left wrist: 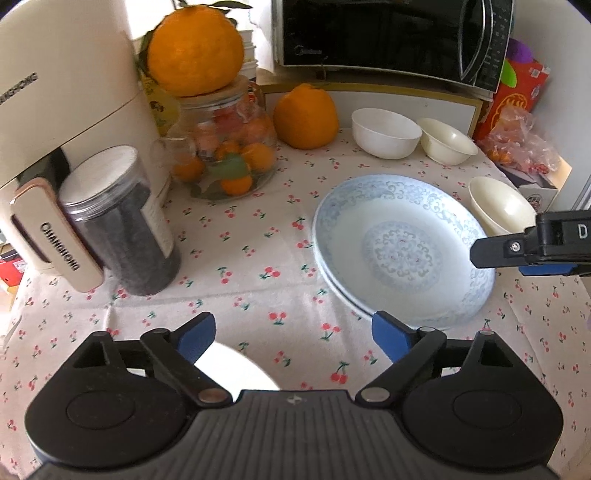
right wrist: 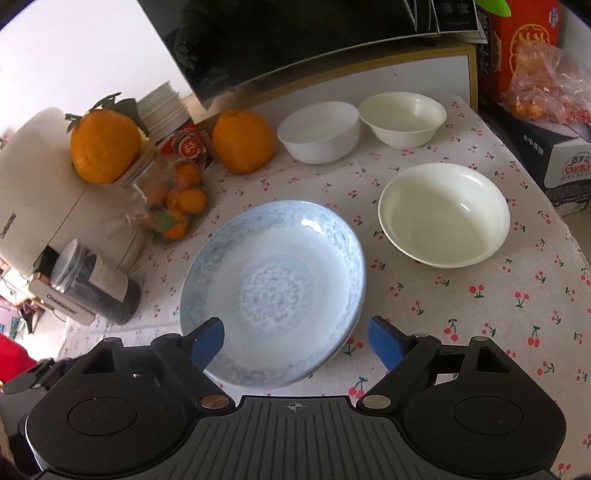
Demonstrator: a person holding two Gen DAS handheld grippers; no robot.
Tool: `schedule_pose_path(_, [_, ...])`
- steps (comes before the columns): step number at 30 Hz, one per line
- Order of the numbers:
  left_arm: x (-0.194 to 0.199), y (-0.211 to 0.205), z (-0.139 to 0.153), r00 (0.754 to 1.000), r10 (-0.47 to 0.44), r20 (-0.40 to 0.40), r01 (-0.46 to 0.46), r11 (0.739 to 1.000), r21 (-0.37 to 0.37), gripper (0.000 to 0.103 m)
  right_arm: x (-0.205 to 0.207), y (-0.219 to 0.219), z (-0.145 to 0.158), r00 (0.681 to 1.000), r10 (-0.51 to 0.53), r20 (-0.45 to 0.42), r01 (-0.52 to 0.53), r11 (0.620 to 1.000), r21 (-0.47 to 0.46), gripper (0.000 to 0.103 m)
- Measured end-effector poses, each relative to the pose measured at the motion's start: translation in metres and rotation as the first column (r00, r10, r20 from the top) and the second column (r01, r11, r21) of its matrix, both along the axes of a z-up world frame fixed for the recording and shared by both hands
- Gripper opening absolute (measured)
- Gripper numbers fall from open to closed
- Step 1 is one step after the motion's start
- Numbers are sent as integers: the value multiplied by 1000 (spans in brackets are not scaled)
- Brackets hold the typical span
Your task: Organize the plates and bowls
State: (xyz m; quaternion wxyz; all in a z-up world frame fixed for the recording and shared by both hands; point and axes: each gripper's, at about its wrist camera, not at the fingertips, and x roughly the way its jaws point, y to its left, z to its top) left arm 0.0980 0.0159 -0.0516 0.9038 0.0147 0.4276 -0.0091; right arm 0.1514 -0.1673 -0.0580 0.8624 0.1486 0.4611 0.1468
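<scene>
A blue-patterned plate lies on the cherry-print tablecloth, with a second plate's rim showing under it. Behind it stand a white bowl and a cream bowl. Another cream bowl sits to the plate's right. My left gripper is open over bare cloth, left of the plate's near rim. My right gripper is open above the plate's near edge, its pads not touching it. One of its fingers reaches in from the right in the left wrist view.
A cream appliance and a dark jar stand at the left. A glass jar of small oranges carries a big orange; another orange sits beside it. A microwave is behind, boxes and a bag at the right.
</scene>
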Motion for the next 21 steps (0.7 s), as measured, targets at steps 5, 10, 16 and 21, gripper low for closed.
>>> schedule_pose_path(5, [-7, 10, 4, 1000, 4, -1, -4, 1000, -1, 96, -11, 6, 1, 1000, 27, 10, -27, 1000, -6, 89])
schedule_pose_path(10, [-17, 25, 7, 1000, 9, -2, -9, 1000, 21, 97, -23, 19, 2, 997, 68, 21, -67, 998, -16, 90])
schedule_pose_path(16, [-28, 49, 7, 1000, 25, -17, -24, 999, 32, 98, -33, 39, 3, 992, 120, 22, -120, 993, -19, 90])
schedule_pose_path(21, [-36, 72, 8, 998, 55, -33, -54, 998, 36, 98, -40, 58, 2, 987, 159, 18, -158, 987, -26, 90])
